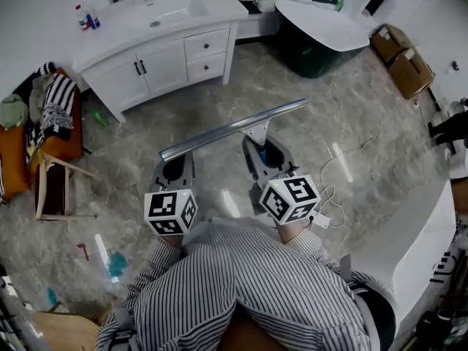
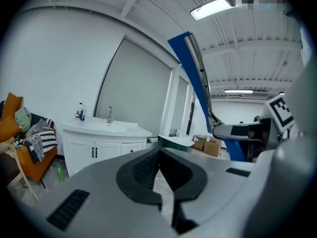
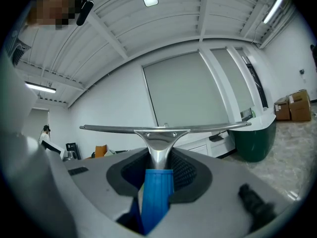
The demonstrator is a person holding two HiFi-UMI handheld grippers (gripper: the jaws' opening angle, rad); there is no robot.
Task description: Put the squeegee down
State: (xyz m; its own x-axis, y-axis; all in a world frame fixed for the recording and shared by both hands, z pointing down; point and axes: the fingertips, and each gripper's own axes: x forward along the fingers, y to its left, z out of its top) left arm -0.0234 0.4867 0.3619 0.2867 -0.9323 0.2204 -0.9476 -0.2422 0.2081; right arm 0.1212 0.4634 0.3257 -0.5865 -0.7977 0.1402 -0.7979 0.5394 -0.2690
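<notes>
Right claw (image 1: 267, 152) pinched the squeegee (image 1: 234, 128) by its blue handle, in the air over the marbled floor (image 1: 314, 101) and well apart from any counter. Left claw (image 1: 175, 168) was pressed together, empty.

Risk, as judged: the long blade overhung the grip on both sides, so the tool could pivot in the pads or clip the white vanity counter (image 1: 168, 20) on approach. A hard set-down could make it slide.

- Blade channel: slim polished metal bar on a flared metal neck.
- Handle: smooth-looking blue plastic.
- Pads: dark, finely textured.
</notes>
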